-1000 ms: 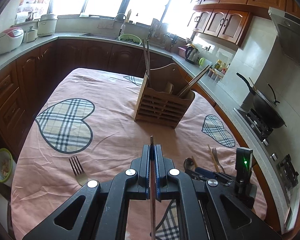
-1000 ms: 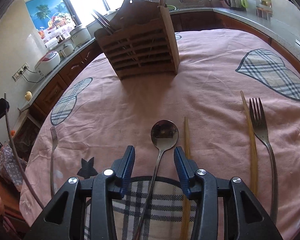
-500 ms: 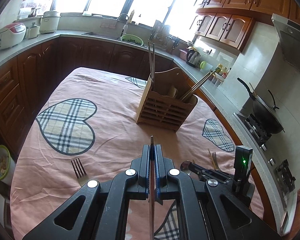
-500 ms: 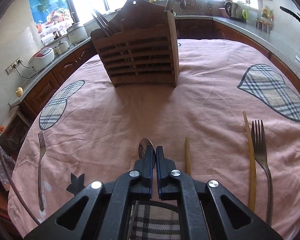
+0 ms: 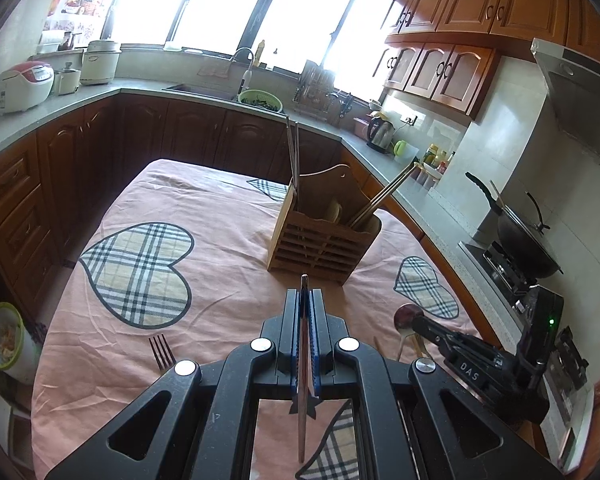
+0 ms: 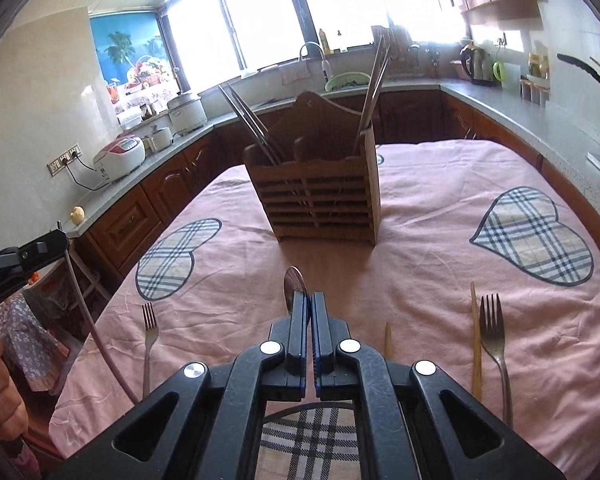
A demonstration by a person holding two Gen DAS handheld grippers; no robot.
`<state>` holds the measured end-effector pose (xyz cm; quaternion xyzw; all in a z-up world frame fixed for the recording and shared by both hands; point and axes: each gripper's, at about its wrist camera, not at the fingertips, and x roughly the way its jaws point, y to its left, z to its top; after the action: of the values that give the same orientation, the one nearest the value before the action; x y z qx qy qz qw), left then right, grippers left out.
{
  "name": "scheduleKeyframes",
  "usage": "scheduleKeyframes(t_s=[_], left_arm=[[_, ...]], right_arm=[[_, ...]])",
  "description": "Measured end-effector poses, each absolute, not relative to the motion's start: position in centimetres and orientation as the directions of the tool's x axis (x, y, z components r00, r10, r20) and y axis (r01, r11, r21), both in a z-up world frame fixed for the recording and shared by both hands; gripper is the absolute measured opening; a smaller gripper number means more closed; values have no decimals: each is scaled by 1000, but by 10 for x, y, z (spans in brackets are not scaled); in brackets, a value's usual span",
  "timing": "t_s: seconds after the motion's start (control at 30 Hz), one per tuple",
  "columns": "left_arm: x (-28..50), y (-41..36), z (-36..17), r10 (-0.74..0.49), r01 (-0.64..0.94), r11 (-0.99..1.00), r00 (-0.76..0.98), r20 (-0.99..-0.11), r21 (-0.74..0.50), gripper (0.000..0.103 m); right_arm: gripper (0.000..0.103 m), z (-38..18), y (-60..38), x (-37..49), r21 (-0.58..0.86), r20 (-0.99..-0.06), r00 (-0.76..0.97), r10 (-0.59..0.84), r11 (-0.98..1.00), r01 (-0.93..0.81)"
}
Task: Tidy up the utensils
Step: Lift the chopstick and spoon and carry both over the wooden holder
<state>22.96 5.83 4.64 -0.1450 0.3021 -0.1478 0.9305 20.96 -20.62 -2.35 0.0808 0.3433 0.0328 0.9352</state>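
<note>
Ahead of the right gripper [image 6: 309, 300], matt black plastic with blue pads, stands a slatted wooden caddy [image 6: 320, 204]. Its spoon [image 6: 294, 282] is glossy metal. The worktop's pink cloth [image 6: 420, 240] looks soft and creased. To its right lie a dull metal fork [image 6: 494, 332] and pale wooden chopsticks [image 6: 475, 340].

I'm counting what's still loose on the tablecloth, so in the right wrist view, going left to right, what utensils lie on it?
Fork → short wooden chopstick, mostly hidden by the tongs → long wooden chopstick → second fork. The spoon is clamped in the right tongs, not on the cloth.
</note>
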Motion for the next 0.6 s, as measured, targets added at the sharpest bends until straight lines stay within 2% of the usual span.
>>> scheduleKeyframes(t_s=[0.27, 0.6], left_arm=[[230, 62, 60, -358, 195, 915, 795, -489, -354, 3], [253, 61, 78, -369, 219, 910, 814, -448, -352, 3]], right_arm=[[2, 24, -211, 203, 126, -533, 843, 69, 992, -1], [2, 44, -227, 219, 113, -465, 885, 33, 993, 22]])
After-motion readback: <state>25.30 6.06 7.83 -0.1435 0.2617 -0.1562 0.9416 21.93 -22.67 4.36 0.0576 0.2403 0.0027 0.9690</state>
